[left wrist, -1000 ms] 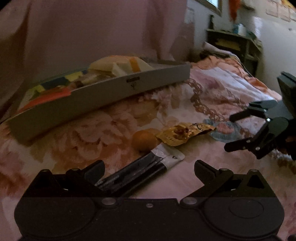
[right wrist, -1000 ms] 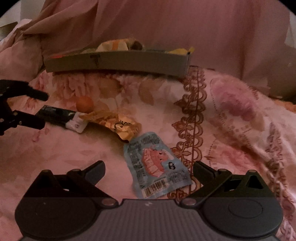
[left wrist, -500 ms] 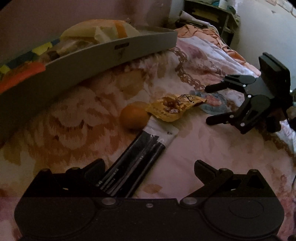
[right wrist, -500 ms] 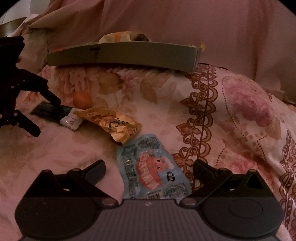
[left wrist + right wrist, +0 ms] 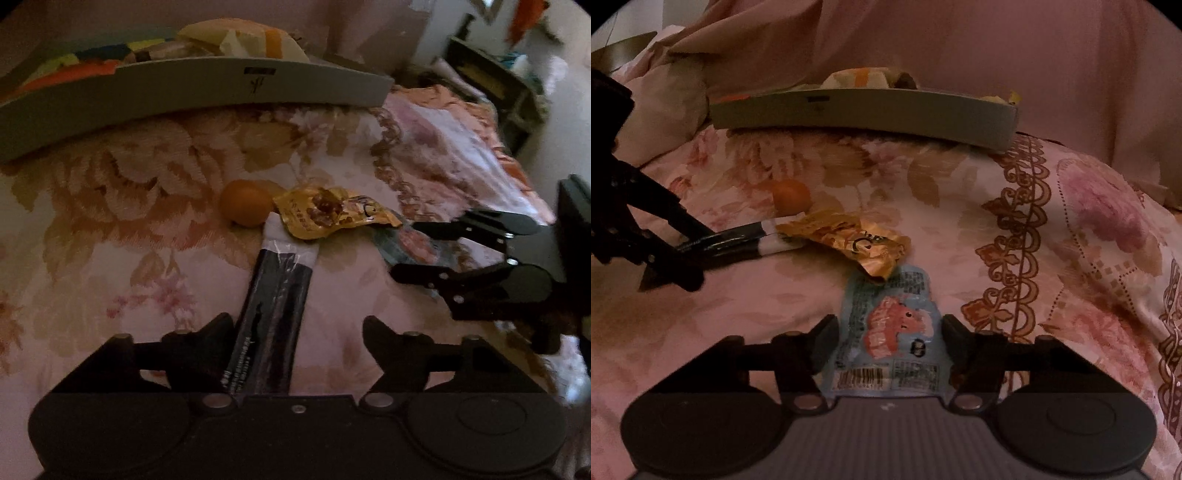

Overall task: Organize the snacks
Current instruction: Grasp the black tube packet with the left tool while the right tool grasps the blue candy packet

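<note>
A long black snack packet [image 5: 273, 306] with a white end lies on the floral bedspread between the open fingers of my left gripper [image 5: 295, 328]; it also shows in the right wrist view [image 5: 738, 238]. A light-blue packet [image 5: 890, 328] with a pink cartoon lies between the open fingers of my right gripper [image 5: 888, 328]; its edge shows in the left wrist view [image 5: 399, 243]. A golden packet [image 5: 332, 214] and a small orange ball-shaped snack [image 5: 243, 203] lie between them. A grey tray [image 5: 207, 92] full of snacks stands behind.
The bedspread [image 5: 1015, 229] is soft and uneven, with a brown lace-pattern band on the right. Pink cloth [image 5: 960, 44] hangs behind the tray. A dark shelf [image 5: 491, 88] stands at the far right of the room.
Both grippers have moved forward and down: the black packet now lies between the left fingers and the blue packet between the right fingers. The snacks have not moved.
</note>
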Action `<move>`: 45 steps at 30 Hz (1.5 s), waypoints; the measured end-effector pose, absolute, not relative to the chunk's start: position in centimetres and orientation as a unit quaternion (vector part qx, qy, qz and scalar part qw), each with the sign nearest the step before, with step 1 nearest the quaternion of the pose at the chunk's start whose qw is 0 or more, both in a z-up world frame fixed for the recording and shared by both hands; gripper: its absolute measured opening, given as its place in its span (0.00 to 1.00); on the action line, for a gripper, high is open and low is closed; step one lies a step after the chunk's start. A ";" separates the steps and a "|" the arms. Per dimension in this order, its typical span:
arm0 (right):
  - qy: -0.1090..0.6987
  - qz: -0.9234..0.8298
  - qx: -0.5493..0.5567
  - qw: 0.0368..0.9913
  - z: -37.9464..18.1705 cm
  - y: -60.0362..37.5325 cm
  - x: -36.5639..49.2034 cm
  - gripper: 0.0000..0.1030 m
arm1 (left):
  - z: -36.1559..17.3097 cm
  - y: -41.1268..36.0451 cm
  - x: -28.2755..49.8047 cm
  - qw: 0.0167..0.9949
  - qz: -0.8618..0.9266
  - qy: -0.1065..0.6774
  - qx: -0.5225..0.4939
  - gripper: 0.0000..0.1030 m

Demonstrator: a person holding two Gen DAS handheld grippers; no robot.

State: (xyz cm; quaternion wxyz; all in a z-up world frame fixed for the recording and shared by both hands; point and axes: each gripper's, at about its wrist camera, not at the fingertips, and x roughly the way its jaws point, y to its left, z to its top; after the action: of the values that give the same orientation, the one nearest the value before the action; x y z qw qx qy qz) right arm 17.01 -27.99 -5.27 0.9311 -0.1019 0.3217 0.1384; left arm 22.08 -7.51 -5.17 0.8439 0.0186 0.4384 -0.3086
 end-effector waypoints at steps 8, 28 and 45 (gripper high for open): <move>0.336 0.162 -0.104 0.922 -5.3 -26.0 14.8 0.62 | -5.0 -8.9 20.1 0.872 -0.218 0.437 0.034 0.40; 0.354 0.134 -0.102 0.920 -6.2 -20.7 10.4 0.71 | -5.3 -9.6 16.4 0.867 -0.210 0.450 0.038 0.46; 0.306 0.063 -0.217 0.925 -6.4 -17.2 7.9 0.64 | -4.6 -9.4 14.2 0.876 -0.208 0.432 0.058 0.31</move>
State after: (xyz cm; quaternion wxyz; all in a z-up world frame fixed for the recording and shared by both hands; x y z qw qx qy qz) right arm 7.92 -17.18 -6.43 0.9248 -0.2171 0.3060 0.0628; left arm 14.17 -9.41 -4.62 0.8758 0.0576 0.4318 -0.2078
